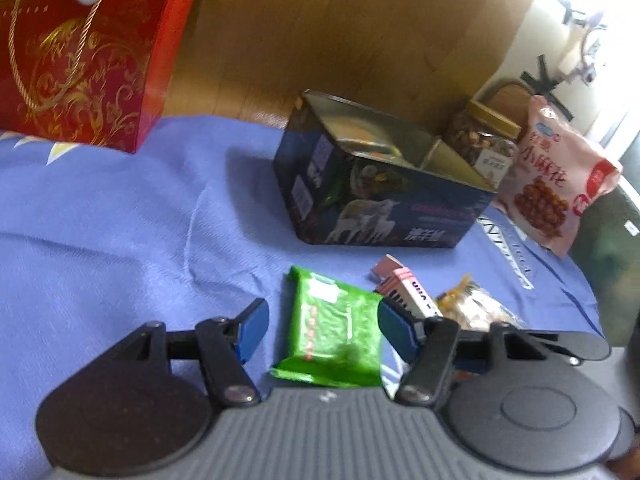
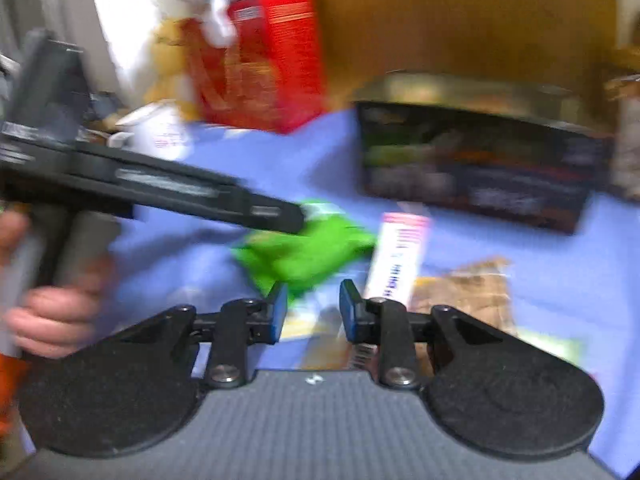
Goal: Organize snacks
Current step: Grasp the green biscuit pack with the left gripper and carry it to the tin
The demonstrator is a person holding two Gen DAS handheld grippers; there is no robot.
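While both jaws stand apart and empty, the left hand-held gripper (image 1: 318, 330) straddles the green snack packet (image 1: 335, 330), lying lengthwise before the open tin (image 1: 380, 184); the right hand-held gripper (image 2: 313, 309) hovers just beside it.

daylight glare upper right | right wrist view motion-blurred | fisheye edges

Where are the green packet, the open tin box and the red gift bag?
green packet (image 1: 334, 330): left wrist view, middle of its wrapper.
open tin box (image 1: 384, 208): left wrist view, front wall.
red gift bag (image 1: 80, 60): left wrist view, patterned front.
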